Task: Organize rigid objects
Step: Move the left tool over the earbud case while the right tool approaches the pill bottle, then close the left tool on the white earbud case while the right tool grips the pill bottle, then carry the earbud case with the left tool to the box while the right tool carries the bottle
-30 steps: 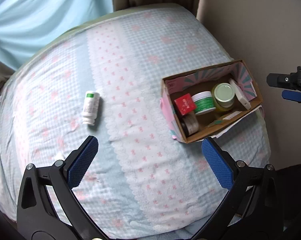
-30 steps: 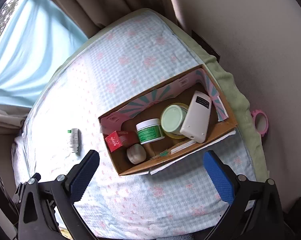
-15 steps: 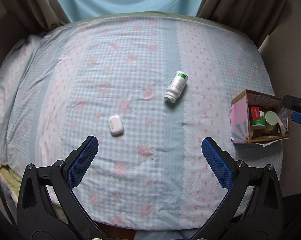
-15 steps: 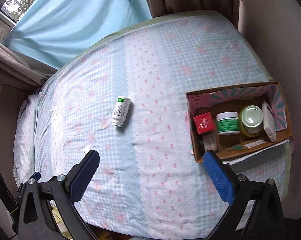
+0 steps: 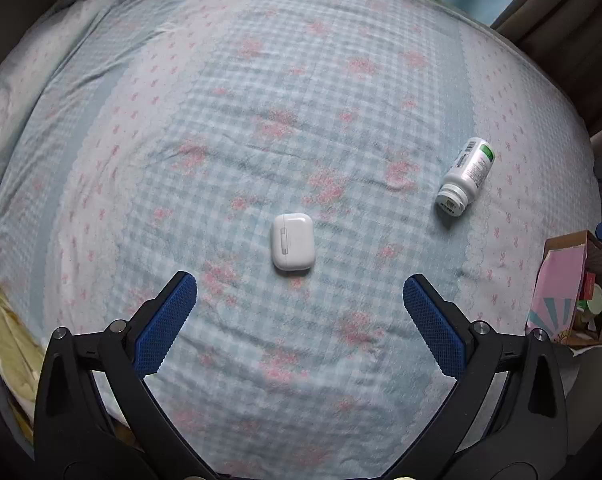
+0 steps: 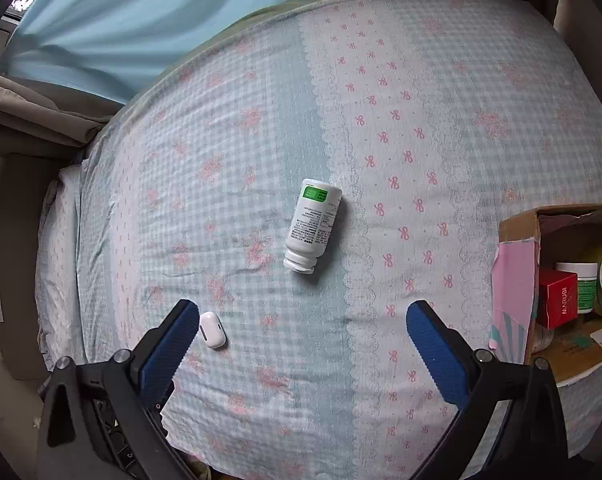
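The small white rounded plastic earbud case (image 5: pixel 293 246) lies flat on the blue checked bed sheet with pink flowers (image 5: pixel 261 80), straight ahead of the left gripper (image 5: pixel 300 300) and centred between its blue fingers (image 5: pixel 167 320), which are spread wide and hold nothing. Its long axis points along the fingers, so the narrow sides face the pads.

The white plastic pill bottle with a green label (image 6: pixel 313 225) lies on its side ahead of the right gripper (image 6: pixel 303 328), also spread and empty, cap end toward it. The open cardboard box (image 6: pixel 519 224) is to the right of both grippers.
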A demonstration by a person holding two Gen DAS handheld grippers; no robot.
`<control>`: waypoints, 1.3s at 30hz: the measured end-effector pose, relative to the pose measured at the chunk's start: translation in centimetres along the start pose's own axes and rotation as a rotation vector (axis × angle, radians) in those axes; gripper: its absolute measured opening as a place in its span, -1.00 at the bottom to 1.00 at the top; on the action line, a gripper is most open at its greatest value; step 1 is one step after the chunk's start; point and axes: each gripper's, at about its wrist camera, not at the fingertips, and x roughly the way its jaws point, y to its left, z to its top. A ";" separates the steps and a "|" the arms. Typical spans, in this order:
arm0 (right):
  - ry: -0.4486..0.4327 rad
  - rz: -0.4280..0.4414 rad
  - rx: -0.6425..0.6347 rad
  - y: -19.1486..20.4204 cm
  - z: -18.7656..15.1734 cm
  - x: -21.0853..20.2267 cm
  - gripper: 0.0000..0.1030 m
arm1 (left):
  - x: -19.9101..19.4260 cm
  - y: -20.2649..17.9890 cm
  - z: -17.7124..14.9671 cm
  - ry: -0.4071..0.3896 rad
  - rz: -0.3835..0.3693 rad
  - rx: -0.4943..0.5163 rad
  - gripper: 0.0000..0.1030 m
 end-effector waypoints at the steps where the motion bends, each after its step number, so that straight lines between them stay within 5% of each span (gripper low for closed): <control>1: 0.016 -0.009 0.006 0.0 0.6 1.1 1.00 | 1.1 0.2 0.2 0.008 -0.001 -0.010 0.98; 12: 0.146 -0.040 0.108 -0.3 5.5 12.8 0.88 | 10.7 1.4 1.0 0.059 0.014 -0.136 0.86; 18: 0.173 -0.074 0.140 0.0 6.8 16.8 0.60 | 13.7 1.6 0.6 0.075 0.024 -0.185 0.84; 22: 0.171 -0.098 0.191 -0.5 7.0 18.3 0.45 | 14.7 1.0 0.5 0.072 0.025 -0.172 0.48; 25: 0.168 -0.117 0.222 -0.7 6.7 19.0 0.36 | 14.9 0.5 0.3 0.056 0.033 -0.166 0.41; 30: 0.169 -0.174 0.207 -0.3 6.6 19.3 0.03 | 14.7 -0.3 0.4 0.043 0.028 -0.161 -0.16; 39: 0.176 -0.167 0.193 0.1 6.7 19.2 -0.08 | 14.2 -0.1 1.1 0.051 0.011 -0.151 -0.18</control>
